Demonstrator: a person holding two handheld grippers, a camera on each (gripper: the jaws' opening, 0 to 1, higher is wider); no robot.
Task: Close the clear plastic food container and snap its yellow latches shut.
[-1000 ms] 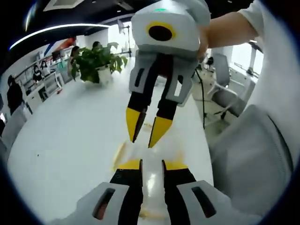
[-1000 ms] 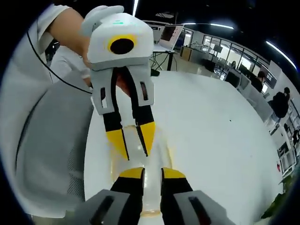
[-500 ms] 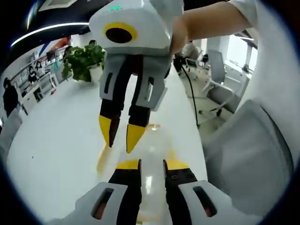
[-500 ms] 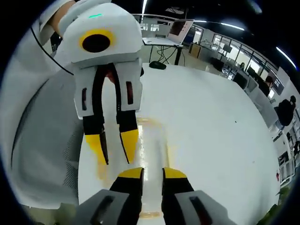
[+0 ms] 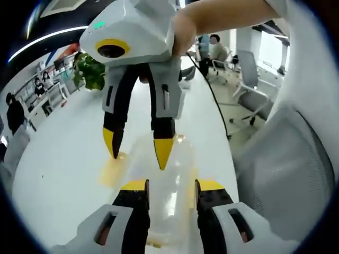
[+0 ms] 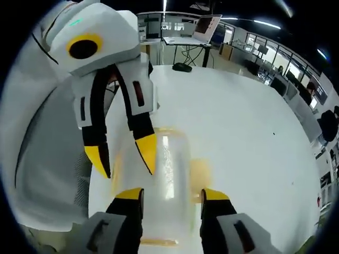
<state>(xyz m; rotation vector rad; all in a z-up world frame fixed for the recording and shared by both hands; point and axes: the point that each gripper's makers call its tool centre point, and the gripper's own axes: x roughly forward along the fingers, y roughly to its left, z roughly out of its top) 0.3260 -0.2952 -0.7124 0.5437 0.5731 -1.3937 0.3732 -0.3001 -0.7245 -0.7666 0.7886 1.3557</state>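
The clear plastic food container [image 5: 168,182] lies on the white table [image 5: 58,159], right under both grippers. A yellow latch [image 5: 112,170] shows on its side. My left gripper [image 5: 172,185] stands open, with the container's top seen between its yellow-tipped jaws. My right gripper [image 5: 137,151] comes down from above, facing the left one, its fingers spread over the container's far part. In the right gripper view the container [image 6: 167,180] sits between the open right gripper [image 6: 172,194], and the left gripper [image 6: 123,156] hangs over its far left side. A yellow latch [image 6: 199,172] shows at its right side.
A grey office chair [image 5: 286,180] stands close against the table's edge beside the person. A potted plant [image 5: 89,73] is at the far end of the table. A laptop [image 6: 205,29] sits on a far desk. People stand in the background at the left.
Both grippers' jaws have spread wider apart. Both have come closer to the container, which now looks larger between the jaws.
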